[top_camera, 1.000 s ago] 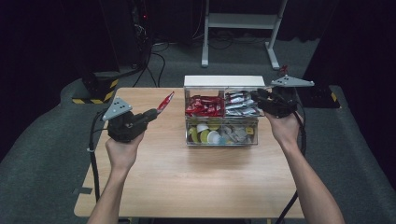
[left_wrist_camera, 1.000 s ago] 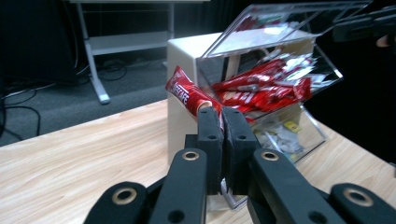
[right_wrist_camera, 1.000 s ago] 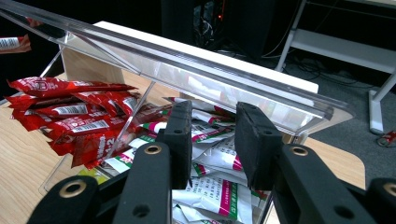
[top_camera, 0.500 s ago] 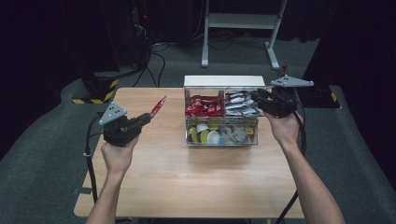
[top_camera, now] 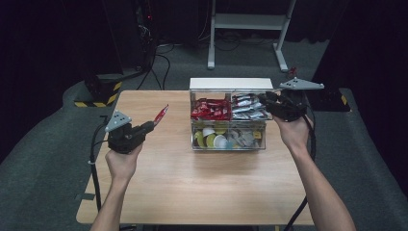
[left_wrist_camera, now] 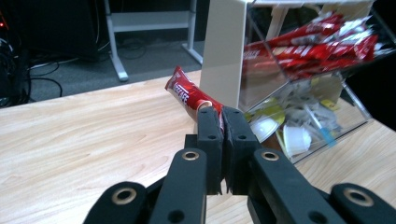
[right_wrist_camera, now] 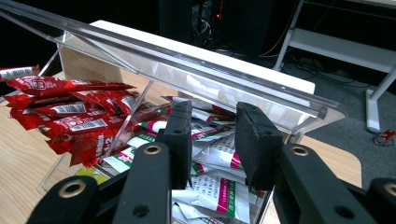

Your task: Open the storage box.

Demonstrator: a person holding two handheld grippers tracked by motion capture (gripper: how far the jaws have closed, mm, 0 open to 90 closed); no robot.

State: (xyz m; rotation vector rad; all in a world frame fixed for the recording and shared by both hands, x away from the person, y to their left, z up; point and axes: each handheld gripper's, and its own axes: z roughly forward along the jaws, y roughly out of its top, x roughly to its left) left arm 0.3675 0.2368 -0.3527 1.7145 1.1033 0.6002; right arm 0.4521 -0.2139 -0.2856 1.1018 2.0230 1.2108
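Red foil: we see the left gripper clamped on one end of a red sachet, held above the surface, left of the clear box.
Handling: we judge it light, limp, slippery; grip the flat end seal.
Right gripper: jaws partly apart, nothing pinched, over the white packets.
Views: the high view shows spacing; the left gripper view shows the pinch.

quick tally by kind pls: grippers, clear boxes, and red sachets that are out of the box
grippers: 2 (left gripper, right gripper)
clear box: 1
red sachet outside the box, pinched in the left gripper: 1
total: 4
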